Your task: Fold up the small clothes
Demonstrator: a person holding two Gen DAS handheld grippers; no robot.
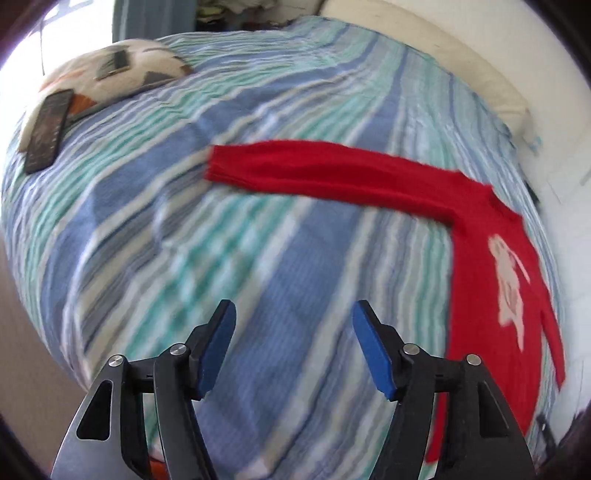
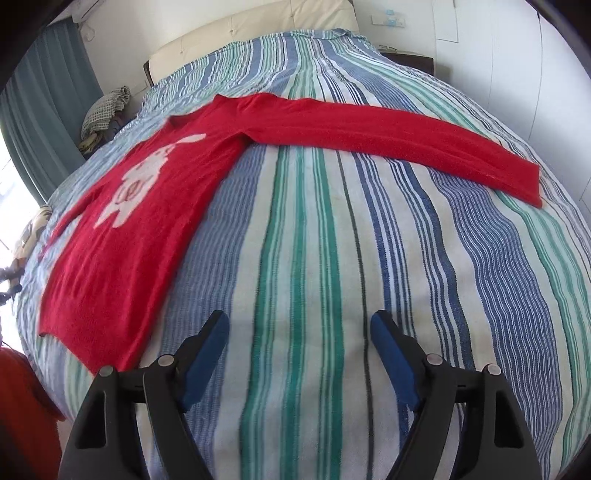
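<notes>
A small red sweater (image 2: pixel 122 240) with a white rabbit figure lies flat on the striped bedspread (image 2: pixel 314 258). In the right wrist view its body is at the left and one long sleeve (image 2: pixel 406 140) stretches to the right. In the left wrist view the sweater (image 1: pixel 487 295) is at the right, with a sleeve (image 1: pixel 314 170) reaching left. My left gripper (image 1: pixel 293 314) is open and empty above the bedspread, left of the sweater's body. My right gripper (image 2: pixel 299 325) is open and empty above bare bedspread, right of the sweater's hem.
A patterned pillow (image 1: pixel 110 74) with a dark remote-like object (image 1: pixel 48 129) lies at the far left in the left wrist view. A cream headboard (image 2: pixel 258 33) is at the back. Teal curtains (image 2: pixel 48 110) and a pile of cloth (image 2: pixel 107 107) are at the left.
</notes>
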